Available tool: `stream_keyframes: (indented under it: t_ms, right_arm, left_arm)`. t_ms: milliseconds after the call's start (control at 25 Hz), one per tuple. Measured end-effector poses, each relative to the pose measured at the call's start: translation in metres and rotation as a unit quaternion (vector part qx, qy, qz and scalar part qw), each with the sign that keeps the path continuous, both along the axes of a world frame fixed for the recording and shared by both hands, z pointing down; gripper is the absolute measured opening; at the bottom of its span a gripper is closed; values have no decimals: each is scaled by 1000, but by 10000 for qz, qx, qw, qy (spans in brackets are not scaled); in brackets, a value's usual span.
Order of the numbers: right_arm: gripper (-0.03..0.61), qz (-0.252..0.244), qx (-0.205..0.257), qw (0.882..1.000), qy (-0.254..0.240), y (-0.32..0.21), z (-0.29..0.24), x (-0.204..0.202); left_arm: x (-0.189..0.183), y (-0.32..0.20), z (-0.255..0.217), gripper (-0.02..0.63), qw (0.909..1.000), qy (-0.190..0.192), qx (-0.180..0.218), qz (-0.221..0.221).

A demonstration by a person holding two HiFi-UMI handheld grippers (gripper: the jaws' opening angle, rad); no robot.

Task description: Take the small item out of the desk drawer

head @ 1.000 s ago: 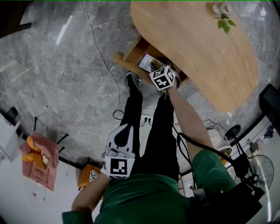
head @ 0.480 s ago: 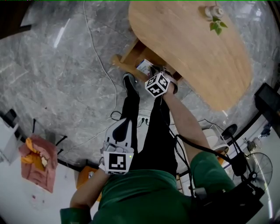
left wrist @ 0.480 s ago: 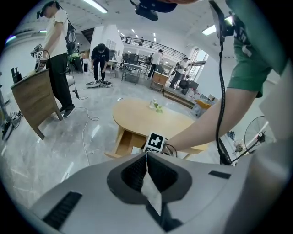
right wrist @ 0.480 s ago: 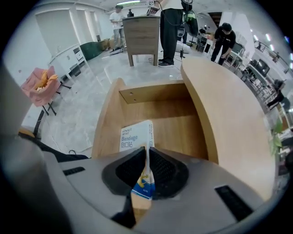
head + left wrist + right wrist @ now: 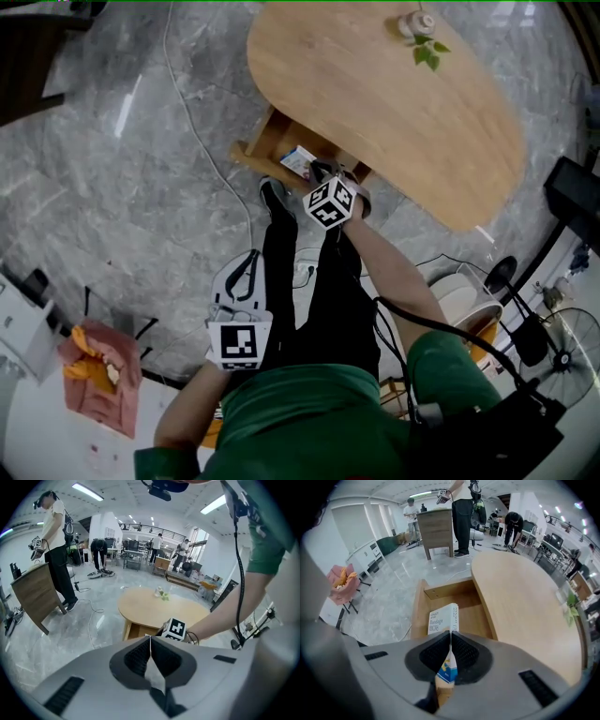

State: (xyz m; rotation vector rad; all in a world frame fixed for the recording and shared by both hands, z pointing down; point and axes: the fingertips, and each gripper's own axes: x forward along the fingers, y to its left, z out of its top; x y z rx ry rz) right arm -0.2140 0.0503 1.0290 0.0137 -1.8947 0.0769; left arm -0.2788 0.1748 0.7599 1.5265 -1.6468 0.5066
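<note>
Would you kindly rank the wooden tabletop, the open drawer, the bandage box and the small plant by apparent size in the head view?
1. wooden tabletop
2. open drawer
3. bandage box and small plant: they look about alike, so I leave them unranked.

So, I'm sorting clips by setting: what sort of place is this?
Probably a big open lab or office hall, not a home: polished grey stone floor, ceiling strip lights, and other people standing about in the background.
</note>
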Motion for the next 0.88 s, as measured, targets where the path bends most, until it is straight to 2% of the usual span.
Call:
stream_keyframes:
  t_ms: [280, 560, 640, 760, 880]
  right_arm:
    - [35, 740, -91, 9959, -516, -24, -93, 2]
    - [35, 1634, -140, 9820, -936, -62, -177, 33]
    - [35, 2012, -181, 9730, -1115, -77, -193, 48]
    - [34, 2748, -391, 9508, -1374, -99, -209, 81]
    - [34, 3298, -383, 9297, -1594, -132, -213, 120]
  left_arm:
    - [-7, -33, -46, 21, 9986, -234, 374, 281]
    - [-2, -82, -100, 21, 9936, -504, 752, 670]
    - [1, -97, -113, 21, 9925, -590, 821, 682]
    - [7, -119, -130, 21, 9916, -722, 848, 656]
    - [19, -143, -140, 21, 9888, -932, 893, 749]
